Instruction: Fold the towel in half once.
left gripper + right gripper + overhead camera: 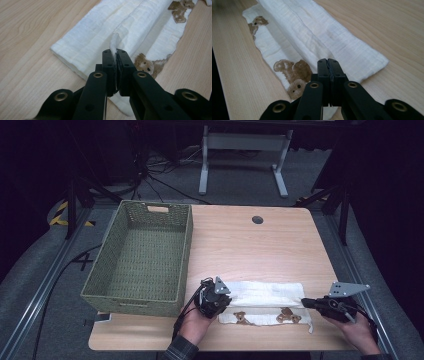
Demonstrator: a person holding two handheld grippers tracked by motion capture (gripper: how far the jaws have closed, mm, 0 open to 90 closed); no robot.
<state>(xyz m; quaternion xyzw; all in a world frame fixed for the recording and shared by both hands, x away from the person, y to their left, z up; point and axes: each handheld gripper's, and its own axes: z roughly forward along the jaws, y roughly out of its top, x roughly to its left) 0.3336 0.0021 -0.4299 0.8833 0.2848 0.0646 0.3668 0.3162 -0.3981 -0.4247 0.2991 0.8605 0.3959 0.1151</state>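
A white cloth [265, 295] with brown bear prints lies folded lengthwise near the table's front edge. My left gripper [227, 300] is at the cloth's left end. In the left gripper view, the left gripper [115, 53] is shut on a raised fold of the cloth [95, 32], and a white tuft sticks up between the tips. My right gripper [306, 303] is at the cloth's right end. In the right gripper view, the right gripper [328, 62] is shut on that end of the cloth [317, 32], with a thin layer pinched between its black jaws.
A large green woven basket [186, 250] stands empty on the left part of the wooden table [260, 245]. A round cable hole [257, 220] sits near the far edge. Beyond the table are cables and a white table frame [245, 150] on the floor.
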